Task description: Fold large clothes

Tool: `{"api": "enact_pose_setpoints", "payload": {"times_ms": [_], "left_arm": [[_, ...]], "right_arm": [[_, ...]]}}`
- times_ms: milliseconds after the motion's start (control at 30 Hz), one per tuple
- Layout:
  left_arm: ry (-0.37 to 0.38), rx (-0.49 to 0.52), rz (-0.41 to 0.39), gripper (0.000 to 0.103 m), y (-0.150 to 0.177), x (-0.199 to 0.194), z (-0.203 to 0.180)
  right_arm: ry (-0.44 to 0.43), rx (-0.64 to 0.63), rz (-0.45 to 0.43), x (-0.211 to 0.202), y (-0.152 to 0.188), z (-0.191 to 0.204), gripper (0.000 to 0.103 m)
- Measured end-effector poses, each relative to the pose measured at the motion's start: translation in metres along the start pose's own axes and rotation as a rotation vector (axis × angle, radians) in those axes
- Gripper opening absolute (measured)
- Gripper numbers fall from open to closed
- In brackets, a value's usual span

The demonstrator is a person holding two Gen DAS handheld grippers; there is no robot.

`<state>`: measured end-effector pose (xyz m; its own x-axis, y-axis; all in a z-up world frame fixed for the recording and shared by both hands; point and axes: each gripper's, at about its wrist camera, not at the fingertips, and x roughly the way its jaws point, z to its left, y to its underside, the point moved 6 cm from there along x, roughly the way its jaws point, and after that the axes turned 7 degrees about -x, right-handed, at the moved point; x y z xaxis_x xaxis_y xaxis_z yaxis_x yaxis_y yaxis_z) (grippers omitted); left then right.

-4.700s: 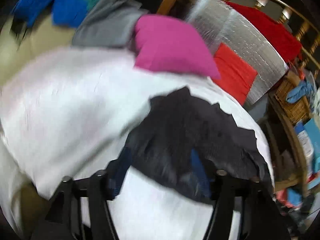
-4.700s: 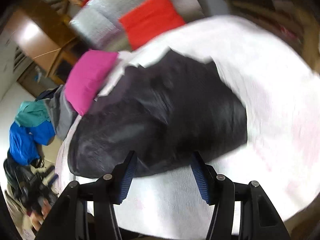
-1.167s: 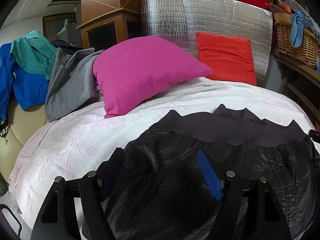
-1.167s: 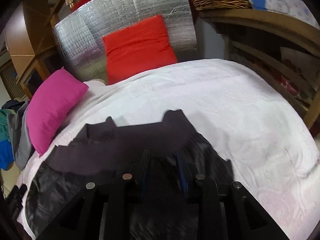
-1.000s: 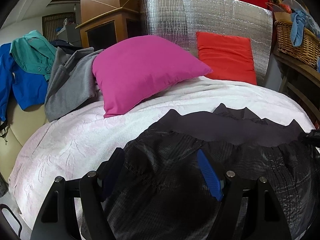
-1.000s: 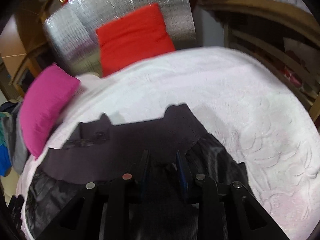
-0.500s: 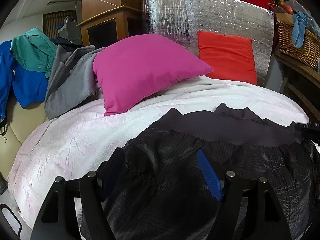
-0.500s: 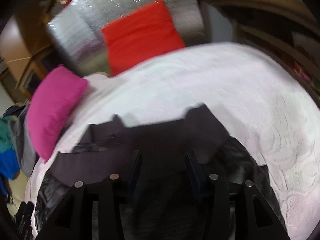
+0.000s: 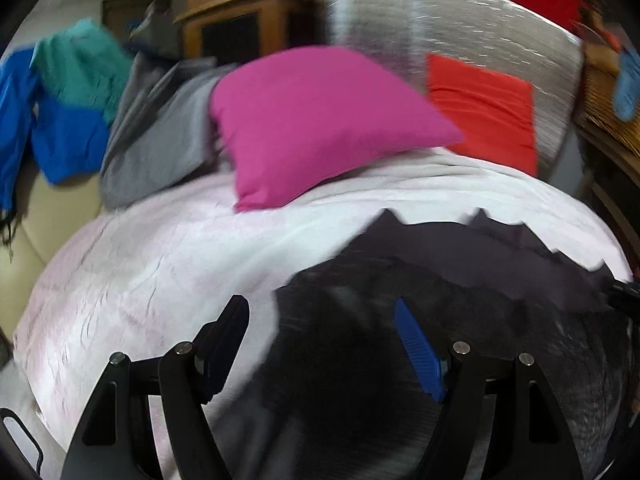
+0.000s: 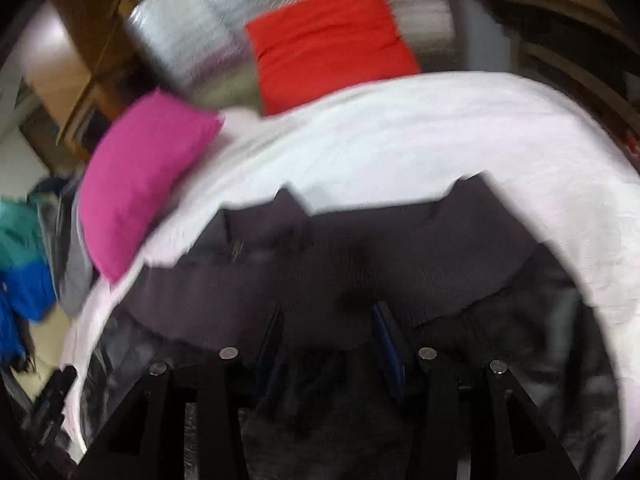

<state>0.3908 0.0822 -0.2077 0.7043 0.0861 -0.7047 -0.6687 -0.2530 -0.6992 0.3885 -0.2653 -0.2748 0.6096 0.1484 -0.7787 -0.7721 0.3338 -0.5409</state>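
A large black garment (image 9: 460,312) lies spread on a bed with a white-pink cover (image 9: 168,256); its dark grey hem band faces the pillows. It also fills the lower half of the right wrist view (image 10: 360,280). My left gripper (image 9: 320,340) is open, low over the garment's left edge, with the left finger over the bed cover. My right gripper (image 10: 326,332) is open with a moderate gap, low over the garment near the hem band. Both views are blurred.
A magenta pillow (image 9: 320,120) and a red pillow (image 9: 484,108) lean against a silver padded headboard (image 9: 440,20). Grey, teal and blue clothes (image 9: 80,112) pile up at the left. A wicker basket (image 9: 608,96) and wooden shelves stand at the right.
My right gripper opened from nearly shut and let the garment drop onto the bed. My left gripper shifted left, so the garment's left edge now shows between its fingers.
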Motion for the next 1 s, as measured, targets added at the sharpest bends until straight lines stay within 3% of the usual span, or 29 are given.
{"api": "enact_pose_setpoints", "payload": {"times_ms": [167, 267, 400, 567, 800, 900, 1000], "left_arm": [[-0.003, -0.128, 0.132, 0.076, 0.003, 0.029, 0.035], [0.043, -0.141, 0.199, 0.076, 0.016, 0.041, 0.029], [0.009, -0.099, 0.264, 0.078, 0.035, 0.059, 0.018], [0.006, -0.113, 0.251, 0.078, 0.033, 0.051, 0.019], [0.001, -0.05, 0.115, 0.078, 0.019, 0.013, 0.016], [0.023, -0.025, 0.149, 0.078, 0.028, 0.012, 0.013], [-0.014, 0.003, 0.197, 0.078, 0.044, 0.017, 0.015]], "right_arm": [[0.07, 0.142, -0.062, -0.026, -0.01, -0.064, 0.05], [0.044, 0.202, -0.022, -0.016, -0.003, -0.088, 0.05], [0.061, 0.252, 0.047, 0.011, 0.014, -0.109, 0.05], [0.062, 0.192, 0.009, -0.01, 0.007, -0.096, 0.05], [-0.042, 0.053, -0.002, -0.051, 0.028, -0.046, 0.05], [-0.068, 0.034, 0.066, -0.055, 0.058, -0.03, 0.05], [-0.071, 0.022, 0.128, -0.054, 0.084, -0.027, 0.05]]}}
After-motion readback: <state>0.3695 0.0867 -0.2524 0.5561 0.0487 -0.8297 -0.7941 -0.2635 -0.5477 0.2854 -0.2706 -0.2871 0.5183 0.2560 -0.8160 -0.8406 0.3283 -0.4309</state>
